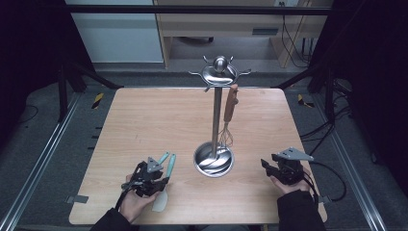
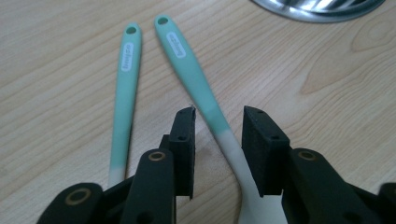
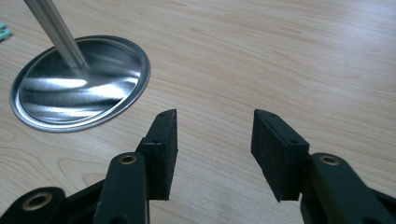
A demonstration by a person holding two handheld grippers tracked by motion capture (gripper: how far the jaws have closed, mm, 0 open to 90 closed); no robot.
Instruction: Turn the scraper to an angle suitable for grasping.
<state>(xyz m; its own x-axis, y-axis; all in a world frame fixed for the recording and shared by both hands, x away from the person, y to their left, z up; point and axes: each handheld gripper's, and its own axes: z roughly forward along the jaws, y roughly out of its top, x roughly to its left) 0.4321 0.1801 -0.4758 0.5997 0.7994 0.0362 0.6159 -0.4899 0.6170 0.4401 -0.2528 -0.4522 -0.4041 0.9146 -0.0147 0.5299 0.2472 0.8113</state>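
Note:
Two utensils with teal handles and white lower parts lie side by side on the wooden table, a left one (image 2: 125, 93) and a right one (image 2: 196, 79). My left gripper (image 2: 218, 119) is low over the table with its jaws on either side of the right utensil's handle, where teal turns to white. A gap shows on both sides, so the pads are not pressing. In the high view this gripper (image 1: 161, 177) is at the front left by the utensils (image 1: 169, 163). My right gripper (image 3: 215, 121) is open over bare wood at the front right (image 1: 266, 166).
A steel utensil stand has its round base (image 1: 214, 161) in the front middle of the table (image 1: 144, 115) and hooks at the top (image 1: 220, 72). A whisk with a wooden handle (image 1: 230, 110) hangs from one hook. The base (image 3: 79, 84) lies left of my right gripper.

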